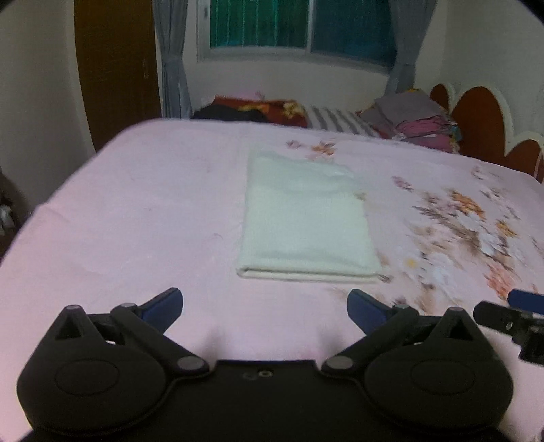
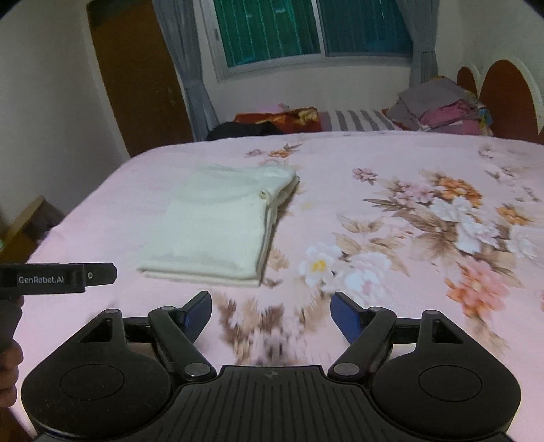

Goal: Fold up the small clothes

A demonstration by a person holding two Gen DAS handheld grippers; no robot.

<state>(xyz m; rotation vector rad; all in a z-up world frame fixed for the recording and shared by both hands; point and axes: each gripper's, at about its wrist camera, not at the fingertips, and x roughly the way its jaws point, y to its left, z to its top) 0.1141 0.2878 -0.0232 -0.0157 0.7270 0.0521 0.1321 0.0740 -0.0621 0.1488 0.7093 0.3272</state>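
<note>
A folded cream garment (image 1: 306,217) lay flat on the pink bedsheet (image 1: 136,221), roughly midway across the bed and nearer the left side than the flowered part of the sheet. Its folded edge faced the near edge of the bed, and its layers showed stacked along the right side in the right wrist view (image 2: 217,221). A collar or neck opening sat at its far end.

The left gripper (image 1: 265,306) hung above the near part of the sheet, its blue-padded fingers (image 1: 163,304) spread wide with nothing between them and clear of the garment. The right gripper (image 2: 271,312) was likewise released, its fingers (image 2: 199,314) apart over the floral print (image 2: 442,217) just to the right of the garment's near corner, holding nothing. Each gripper showed at the edge of the other's view: the right one at the right edge of the left wrist view, the left one, marked with white lettering, at the left edge of the right wrist view, with part of a hand (image 2: 8,370) below it.

At the far edge of the bed lay a pile of clothes (image 1: 418,119) near the scalloped brown headboard (image 1: 482,119), a striped cloth (image 1: 336,119) and a red patterned cloth (image 1: 268,108). Behind them stood a window (image 1: 299,27) with grey curtains (image 1: 173,61) and a brown door (image 1: 115,68).
</note>
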